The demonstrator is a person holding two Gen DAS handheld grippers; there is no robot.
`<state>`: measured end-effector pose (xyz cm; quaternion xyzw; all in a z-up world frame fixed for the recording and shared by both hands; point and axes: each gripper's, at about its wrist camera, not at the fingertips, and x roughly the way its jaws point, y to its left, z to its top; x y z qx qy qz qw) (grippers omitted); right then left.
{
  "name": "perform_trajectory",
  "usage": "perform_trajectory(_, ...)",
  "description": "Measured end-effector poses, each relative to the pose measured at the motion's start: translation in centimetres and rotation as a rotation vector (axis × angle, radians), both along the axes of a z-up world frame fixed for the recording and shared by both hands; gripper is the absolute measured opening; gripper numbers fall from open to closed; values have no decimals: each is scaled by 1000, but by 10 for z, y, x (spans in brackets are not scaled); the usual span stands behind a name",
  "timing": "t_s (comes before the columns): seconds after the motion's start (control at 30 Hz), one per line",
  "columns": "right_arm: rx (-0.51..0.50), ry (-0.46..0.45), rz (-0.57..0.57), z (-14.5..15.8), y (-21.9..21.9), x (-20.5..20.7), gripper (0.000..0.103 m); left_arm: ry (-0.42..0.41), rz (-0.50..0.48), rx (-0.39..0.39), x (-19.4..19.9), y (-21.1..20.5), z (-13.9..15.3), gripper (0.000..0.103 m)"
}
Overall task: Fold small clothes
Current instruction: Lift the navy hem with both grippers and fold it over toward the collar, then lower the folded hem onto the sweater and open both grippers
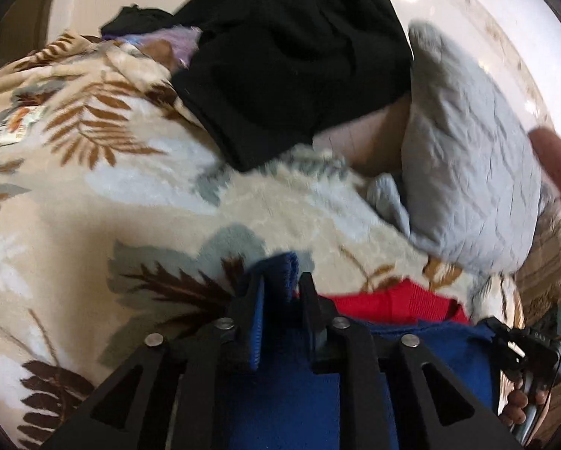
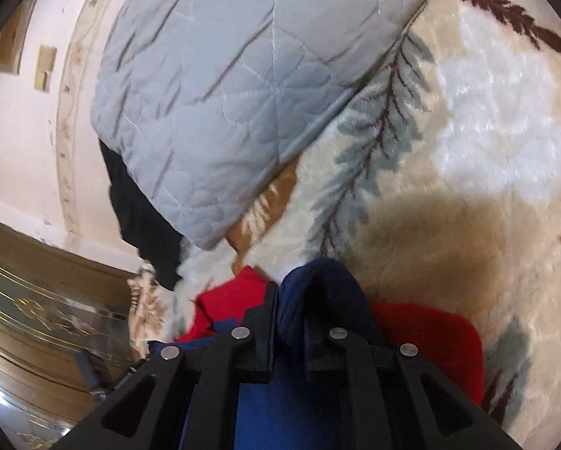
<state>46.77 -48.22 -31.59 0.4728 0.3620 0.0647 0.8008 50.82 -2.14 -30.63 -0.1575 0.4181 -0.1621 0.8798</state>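
A small blue garment (image 1: 302,386) with a red band (image 1: 389,303) lies on a leaf-patterned fleece blanket (image 1: 130,202). My left gripper (image 1: 280,281) is shut on a bunched blue edge of it. In the right wrist view my right gripper (image 2: 291,292) is shut on another dark blue fold (image 2: 317,285) of the same garment, with its red part (image 2: 430,337) on either side. The right gripper's body and the hand holding it show at the lower right of the left wrist view (image 1: 524,341). The rest of the garment is hidden under the grippers.
A black garment (image 1: 299,60) is piled at the far side of the blanket. A grey quilted pillow (image 1: 467,157) lies to the right, also in the right wrist view (image 2: 220,86). A pale wall (image 2: 21,131) and a gold-trimmed wooden bed frame (image 2: 36,311) lie beyond.
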Motion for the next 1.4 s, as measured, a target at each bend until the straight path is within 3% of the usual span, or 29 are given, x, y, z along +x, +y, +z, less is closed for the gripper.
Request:
perform_trajectory(0.07,18,-40,-3,8,-6,-3,19,-40,48,6,-10,10,16,43)
perform_trajectory(0.13,10,-81,-40,20,-13,-14,35,-82,91,24,-25,16,34,49)
perform_trajectory(0.17,6,-103,-57,28,-17,-21,67,-103,98,32,-32,18,42,52)
perform_trajectory(0.2,0,-119,-77,36,-20,-30,91,-121,94,47,-44,19,52,53)
perform_trajectory(0.27,-31,-191,-139,57,-24,-54,91,-156,93,121,-72,12,70,61)
perform_trajectory(0.37,-125,-206,-76,84,-8,-78,90,-223,90,237,-118,-6,92,77)
perform_trajectory(0.43,-199,-196,-36,95,11,-95,86,-270,100,275,-145,-12,103,83)
perform_trajectory(0.53,-320,-161,34,104,45,-119,79,-309,103,310,-178,-21,117,85)
perform_trajectory(0.77,-424,-86,95,83,92,-158,69,-384,113,355,-222,-31,144,85)
perform_trajectory(1.03,-501,-55,95,67,99,-148,69,-407,125,373,-227,-35,146,86)
perform_trajectory(1.17,-497,24,93,49,92,-137,68,-385,114,395,-220,-39,135,86)
perform_trajectory(1.23,-453,100,114,31,84,-130,67,-362,103,402,-213,-41,127,86)
perform_trajectory(1.3,-447,99,122,30,82,-130,65,-330,78,414,-204,-44,113,86)
perform_trajectory(1.4,-419,103,130,36,78,-130,66,-200,35,425,-181,-45,80,86)
